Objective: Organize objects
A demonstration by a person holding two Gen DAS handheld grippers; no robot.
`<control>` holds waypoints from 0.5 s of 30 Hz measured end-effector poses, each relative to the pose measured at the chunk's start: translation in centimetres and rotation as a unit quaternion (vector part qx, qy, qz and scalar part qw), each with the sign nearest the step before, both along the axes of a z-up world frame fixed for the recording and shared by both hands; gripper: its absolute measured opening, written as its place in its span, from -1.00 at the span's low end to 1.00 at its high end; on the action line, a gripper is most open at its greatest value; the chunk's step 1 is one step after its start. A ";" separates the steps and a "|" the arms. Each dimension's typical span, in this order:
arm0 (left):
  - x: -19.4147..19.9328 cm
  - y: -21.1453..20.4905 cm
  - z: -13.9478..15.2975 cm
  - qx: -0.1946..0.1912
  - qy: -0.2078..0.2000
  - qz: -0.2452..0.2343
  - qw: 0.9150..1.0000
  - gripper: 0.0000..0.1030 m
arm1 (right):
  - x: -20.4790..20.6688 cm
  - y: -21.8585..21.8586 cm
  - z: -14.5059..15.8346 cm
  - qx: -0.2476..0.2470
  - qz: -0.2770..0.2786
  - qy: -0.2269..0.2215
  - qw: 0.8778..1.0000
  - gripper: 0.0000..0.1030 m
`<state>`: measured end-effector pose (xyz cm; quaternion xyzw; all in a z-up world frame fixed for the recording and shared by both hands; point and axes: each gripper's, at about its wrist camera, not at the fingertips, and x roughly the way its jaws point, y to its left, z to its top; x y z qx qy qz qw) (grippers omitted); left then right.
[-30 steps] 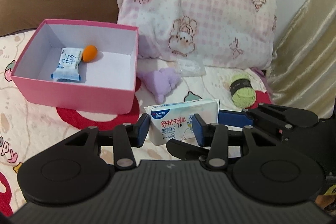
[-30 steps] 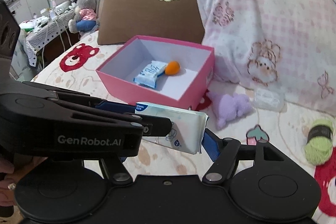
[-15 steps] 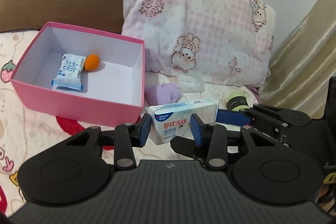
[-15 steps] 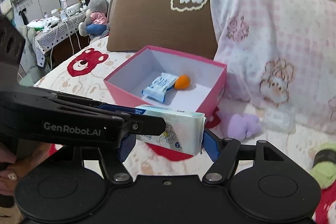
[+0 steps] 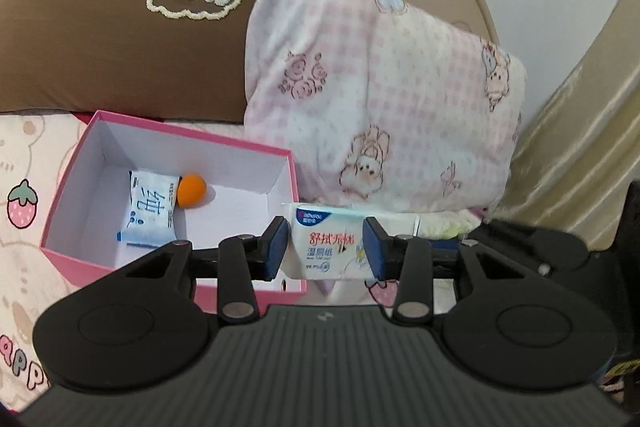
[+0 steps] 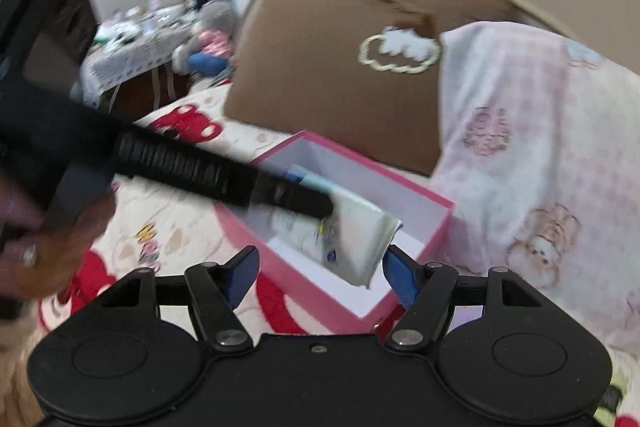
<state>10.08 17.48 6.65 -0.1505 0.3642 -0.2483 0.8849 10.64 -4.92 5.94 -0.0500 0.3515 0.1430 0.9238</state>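
Left view, left to right: pink box (image 5: 76, 255) lower left, holding a small sachet (image 5: 150, 207) and an orange ball (image 5: 191, 190). Left gripper (image 5: 325, 247) at centre pinches the wet-wipes pack (image 5: 326, 247), held beside the box's right wall. Right gripper (image 6: 320, 273) spread wide, gripping nothing; the pack's end hangs between its fingers.

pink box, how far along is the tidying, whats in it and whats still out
Done: a small blue-and-white packet and an orange ball lie inside the pink box. In hand: the left gripper is clamped on a wet-wipes pack, held beside the box's right wall, not yet inside. Left: dropping the pack in; anything else on the bed is hidden in these views.
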 end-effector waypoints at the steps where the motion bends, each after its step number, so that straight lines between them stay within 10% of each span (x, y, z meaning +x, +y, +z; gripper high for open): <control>1: 0.3 0.3 -0.1 -0.001 0.000 -0.005 1.000 -0.24 | 0.3 0.1 0.0 0.000 0.002 0.004 1.000 0.43; 15: 3.7 5.9 -3.9 -0.040 0.010 0.004 0.999 -0.24 | 5.6 2.0 -2.2 0.016 -0.001 0.000 1.000 0.05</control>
